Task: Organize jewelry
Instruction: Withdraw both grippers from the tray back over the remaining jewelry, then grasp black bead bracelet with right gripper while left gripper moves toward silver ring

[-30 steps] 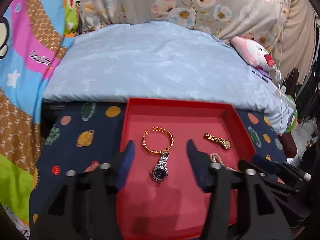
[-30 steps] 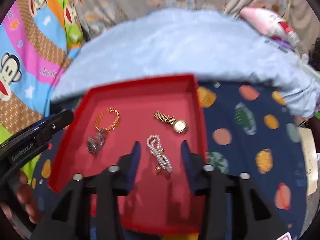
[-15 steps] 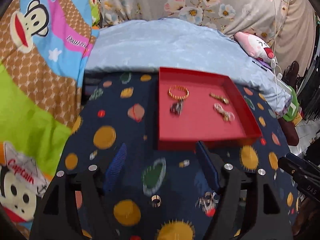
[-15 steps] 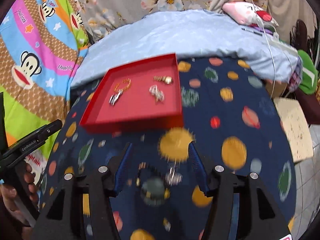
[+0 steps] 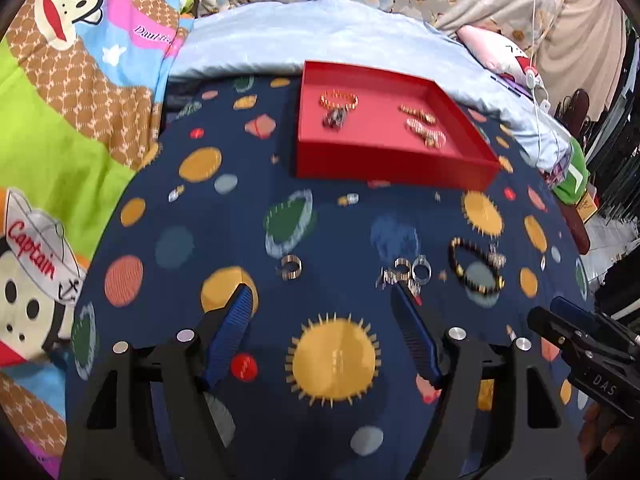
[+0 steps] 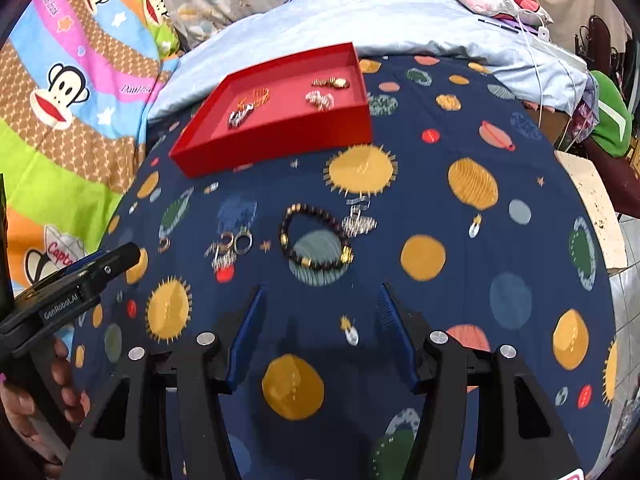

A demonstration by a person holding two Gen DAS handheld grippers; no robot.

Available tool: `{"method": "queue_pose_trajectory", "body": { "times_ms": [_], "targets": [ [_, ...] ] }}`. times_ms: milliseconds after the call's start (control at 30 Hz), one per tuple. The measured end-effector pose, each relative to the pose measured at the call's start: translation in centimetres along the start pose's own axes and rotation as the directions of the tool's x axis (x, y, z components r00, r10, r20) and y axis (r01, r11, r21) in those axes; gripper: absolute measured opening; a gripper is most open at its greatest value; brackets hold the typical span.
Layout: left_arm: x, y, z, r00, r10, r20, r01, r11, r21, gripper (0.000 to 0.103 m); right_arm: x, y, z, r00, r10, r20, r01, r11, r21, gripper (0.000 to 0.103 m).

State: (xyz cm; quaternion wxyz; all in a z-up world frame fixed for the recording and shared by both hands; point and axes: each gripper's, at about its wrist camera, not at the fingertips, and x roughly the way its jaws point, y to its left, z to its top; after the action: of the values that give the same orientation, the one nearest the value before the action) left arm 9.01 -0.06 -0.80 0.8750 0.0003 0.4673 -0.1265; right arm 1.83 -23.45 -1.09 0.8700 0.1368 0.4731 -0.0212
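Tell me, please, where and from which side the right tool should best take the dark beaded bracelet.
The dark beaded bracelet lies flat as an open loop. Probably come from above with the right tool, one finger inside the loop and one outside, pinching its near strand, away from the silver piece by its far side.

One red tray (image 5: 394, 168) sits on the planet-print cloth (image 5: 168, 240). It holds four pieces: one gold bangle (image 5: 339, 99), one silver watch (image 5: 334, 118), one gold watch (image 5: 418, 114) and one pearl strand (image 5: 427, 136). Outside it lie one dark beaded bracelet (image 6: 316, 236), one silver charm piece (image 6: 359, 222), one lone ring (image 5: 291, 269) and a cluster of rings (image 5: 404, 274) (too tangled to count). Two claws show, left claw (image 5: 322, 336) and right claw (image 6: 320, 332).
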Motion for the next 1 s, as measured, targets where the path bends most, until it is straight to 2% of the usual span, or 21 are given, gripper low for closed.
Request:
{"method": "queue_pose_trajectory", "body": {
  "times_ms": [333,533,700,900,1000],
  "targets": [
    [0.4,0.3,-1.8,1.0,0.029,-0.013,-0.029,1.0,0.005,0.069,2.2,0.5,-0.2,1.0,-0.005,-0.021,0.004,0.999,-0.033,0.056],
    [1.0,0.9,-1.8,0.999,0.04,-0.026,-0.04,0.999,-0.004,0.069,3.3,0.7,0.9,1.0,0.004,-0.014,-0.004,1.0,-0.026,0.046],
    [1.5,1.3,-1.8,0.998,0.044,-0.038,-0.044,0.999,-0.009,0.069,5.0,0.3,2.5,1.0,-0.002,-0.029,0.001,1.0,-0.018,0.024],
    [1.9,2.4,-1.5,0.998,0.051,-0.04,-0.052,0.998,-0.027,0.069,6.7,-0.8,3.0,0.998,-0.024,-0.055,0.025,1.0,0.005,0.022],
    [2.3,3.0,-1.4,0.998,0.05,-0.049,-0.053,0.998,-0.042,0.069,6.9,-0.4,3.1,0.998,-0.047,-0.046,0.046,0.999,-0.027,0.022]
  ]
}}
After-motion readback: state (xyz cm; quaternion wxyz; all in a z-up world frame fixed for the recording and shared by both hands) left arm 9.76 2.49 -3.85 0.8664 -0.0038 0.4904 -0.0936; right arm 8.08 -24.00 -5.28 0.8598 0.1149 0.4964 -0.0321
